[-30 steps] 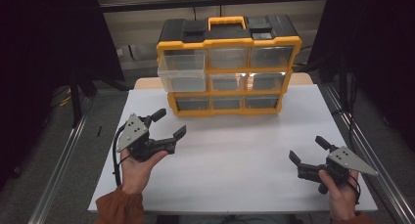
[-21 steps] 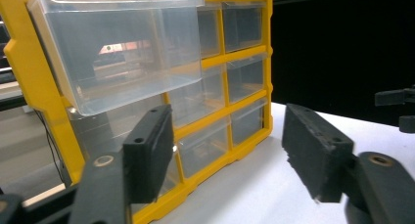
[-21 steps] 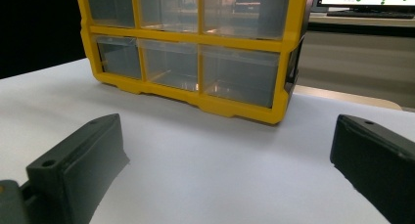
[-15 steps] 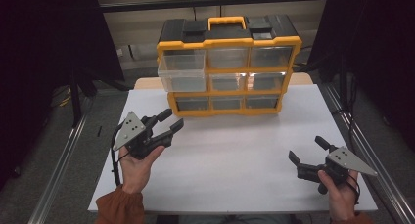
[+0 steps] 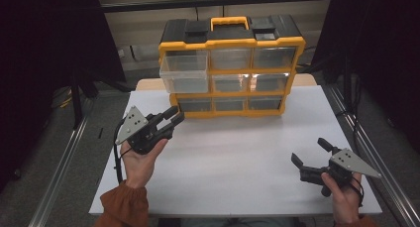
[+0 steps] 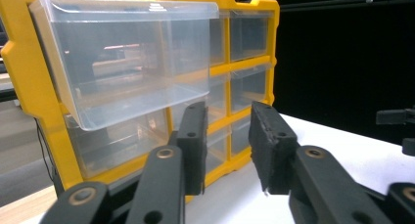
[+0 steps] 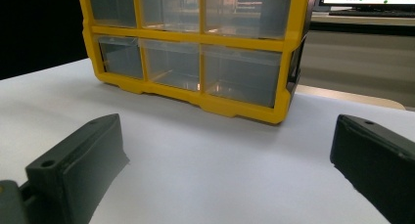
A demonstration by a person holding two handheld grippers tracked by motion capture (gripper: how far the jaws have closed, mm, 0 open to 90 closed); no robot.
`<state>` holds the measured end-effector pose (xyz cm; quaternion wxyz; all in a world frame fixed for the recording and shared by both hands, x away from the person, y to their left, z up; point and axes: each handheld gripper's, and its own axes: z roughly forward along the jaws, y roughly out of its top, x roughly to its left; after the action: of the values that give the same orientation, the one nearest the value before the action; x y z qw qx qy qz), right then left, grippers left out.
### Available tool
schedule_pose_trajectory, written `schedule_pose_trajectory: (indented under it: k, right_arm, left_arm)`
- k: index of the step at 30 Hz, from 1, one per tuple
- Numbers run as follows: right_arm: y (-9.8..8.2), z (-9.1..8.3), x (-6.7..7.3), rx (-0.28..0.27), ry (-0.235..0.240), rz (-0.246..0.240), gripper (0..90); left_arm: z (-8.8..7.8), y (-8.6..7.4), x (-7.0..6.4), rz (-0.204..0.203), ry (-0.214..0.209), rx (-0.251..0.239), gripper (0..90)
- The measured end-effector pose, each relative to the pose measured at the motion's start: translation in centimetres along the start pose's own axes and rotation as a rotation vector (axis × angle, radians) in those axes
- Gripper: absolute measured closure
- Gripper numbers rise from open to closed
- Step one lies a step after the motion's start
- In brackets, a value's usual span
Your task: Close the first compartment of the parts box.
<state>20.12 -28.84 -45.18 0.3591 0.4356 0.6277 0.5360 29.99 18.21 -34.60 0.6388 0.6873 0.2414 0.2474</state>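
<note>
Two tools rest in your hands over the white surface (image 5: 237, 152). Your left tool (image 5: 171, 119) is raised off the surface, its jaws parted by a narrow gap and gripping nothing. Just ahead of and above its jaws stands the yellow organizer (image 5: 230, 68), with three rows of three clear drawers, a black top and a yellow handle (image 5: 229, 22). The top drawer (image 6: 129, 57) nearest your left tool is pulled part way out of the frame and overhangs the row beneath; it looks empty in the left gripper view. The other drawers sit flush.

Your right tool (image 5: 309, 156) sits low, near the surface's front edge and well apart from the organizer. Its jaws are spread wide and hold nothing. Ahead of them, in the right gripper view, lie bare surface and then the organizer's bottom row of drawers (image 7: 191, 67). Your left hand (image 5: 138, 160) and right hand (image 5: 344, 199) grip the tool bodies from below.
</note>
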Motion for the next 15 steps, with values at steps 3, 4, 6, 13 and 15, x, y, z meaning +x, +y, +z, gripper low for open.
schedule_pose_trajectory:
  k: [3,4,6,13,15]
  right_arm:
    - [0.0,-0.1,0.0,-0.001,0.006,0.0,0.0]
    - [0.0,0.0,0.0,-0.002,0.006,0.001,0.0]
    - [0.0,0.0,0.0,-0.003,0.005,0.001,0.0]
    - [0.0,0.0,0.0,-0.005,0.002,0.003,0.0]
    - [0.0,-0.1,0.0,-0.003,0.001,0.002,0.0]
  left_arm:
    - [0.2,0.1,0.1,0.012,0.004,0.004,75.0]
    - [0.3,0.2,0.2,0.025,0.002,0.01,76.3]
    - [0.6,0.1,0.4,0.04,0.007,0.021,79.5]
    - [1.4,0.2,1.3,0.011,0.025,0.007,89.4]
    - [1.6,0.4,1.5,0.011,0.037,0.004,90.0]
